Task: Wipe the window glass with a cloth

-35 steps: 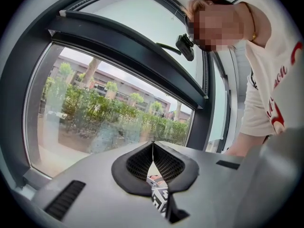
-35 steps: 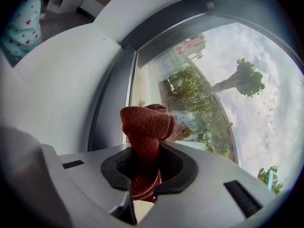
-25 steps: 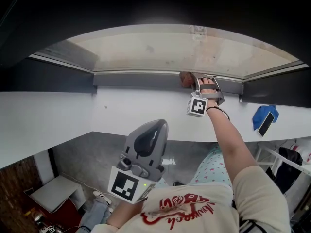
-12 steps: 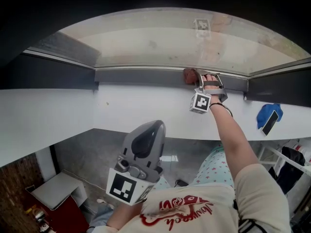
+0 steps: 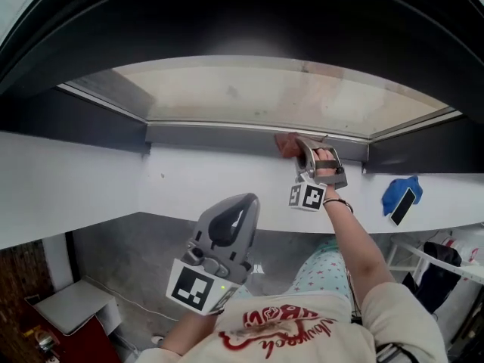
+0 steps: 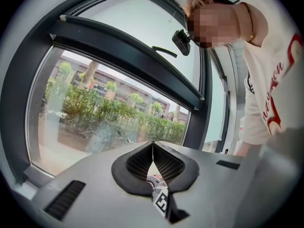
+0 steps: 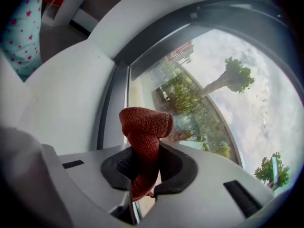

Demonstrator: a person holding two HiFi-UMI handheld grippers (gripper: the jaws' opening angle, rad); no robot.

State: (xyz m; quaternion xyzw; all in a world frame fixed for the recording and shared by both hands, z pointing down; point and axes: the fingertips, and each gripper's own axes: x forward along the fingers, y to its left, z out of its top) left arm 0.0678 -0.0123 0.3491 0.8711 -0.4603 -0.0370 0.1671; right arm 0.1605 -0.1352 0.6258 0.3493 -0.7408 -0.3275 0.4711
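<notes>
My right claw is clamped on the red cloth, which bunches up just ahead of its tips, close to the window glass. The wad looks soft, light and floppy, so gripping low seems best. My left claw is closed and empty.

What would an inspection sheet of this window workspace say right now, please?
Surface: window glass, dark frame, white sill below.
Job's things: red cloth at the glass's lower edge; contact unclear.
Clutter: blue item on the sill, far right.
Grippers: right gripper clamps the cloth; left gripper shut, empty, held back low.
Cables: nothing seen.
Surroundings: trees and hedges outside.
</notes>
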